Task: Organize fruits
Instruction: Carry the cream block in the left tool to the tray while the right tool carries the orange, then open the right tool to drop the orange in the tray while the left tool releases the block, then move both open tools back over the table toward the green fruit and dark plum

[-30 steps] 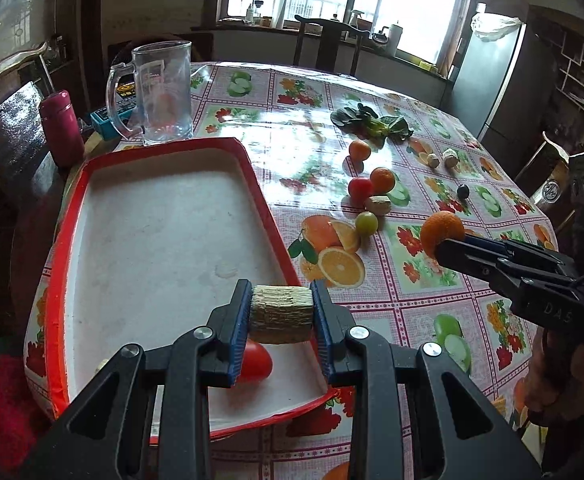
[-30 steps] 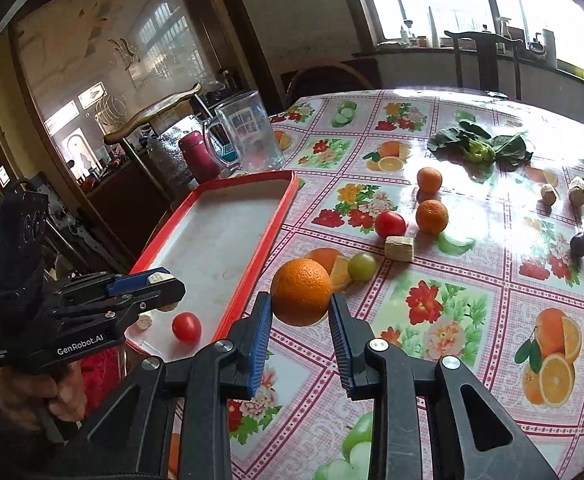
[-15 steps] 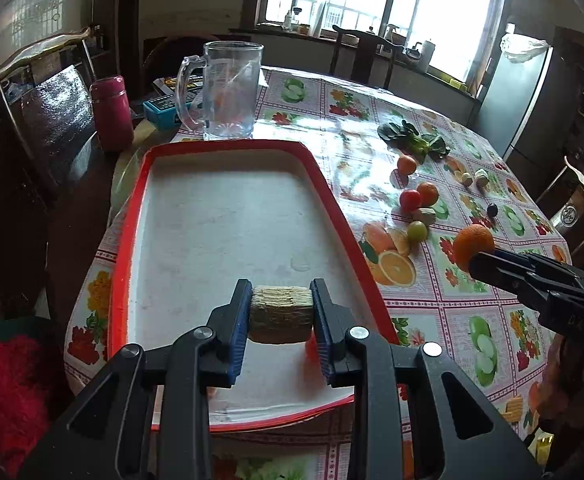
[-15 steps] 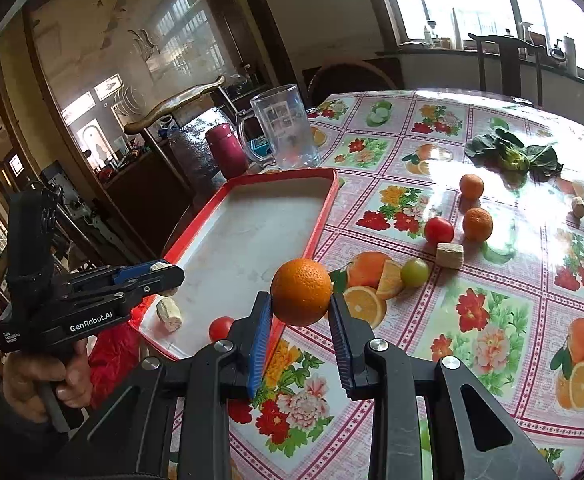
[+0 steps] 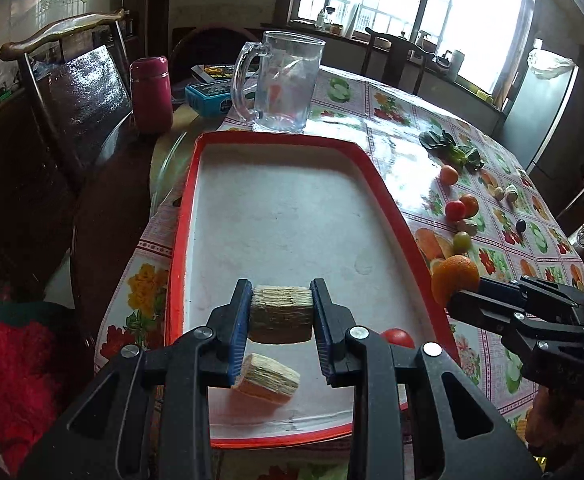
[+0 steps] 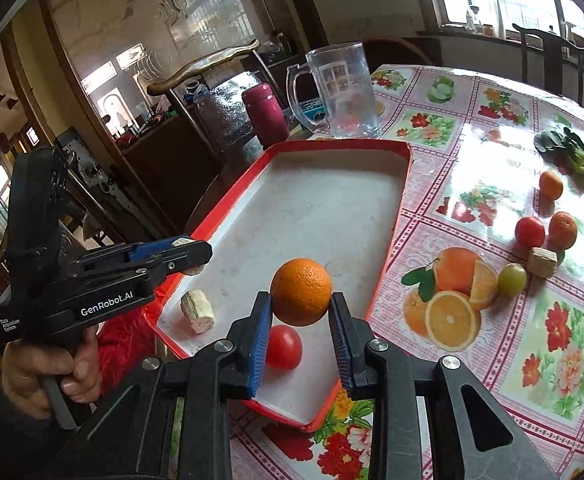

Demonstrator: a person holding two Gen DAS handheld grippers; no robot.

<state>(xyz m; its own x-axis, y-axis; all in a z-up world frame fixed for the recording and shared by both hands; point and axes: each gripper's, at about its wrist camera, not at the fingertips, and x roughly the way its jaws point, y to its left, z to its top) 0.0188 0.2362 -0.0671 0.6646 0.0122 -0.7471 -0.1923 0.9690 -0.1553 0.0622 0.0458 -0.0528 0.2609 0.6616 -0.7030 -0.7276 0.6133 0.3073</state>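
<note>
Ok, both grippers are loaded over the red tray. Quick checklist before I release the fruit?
1. Left gripper clamps the tan fibrous chunk: ok.
2. Right gripper clamps the round orange: ok.
3. Orange over the red-rimmed white tray: ok.
4. Spot under the orange free: not ok, the red tomato lies just beneath.
5. Spot under the chunk free: cannot tell, a second tan chunk lies close below.
6. Grippers apart from each other: ok.
</note>
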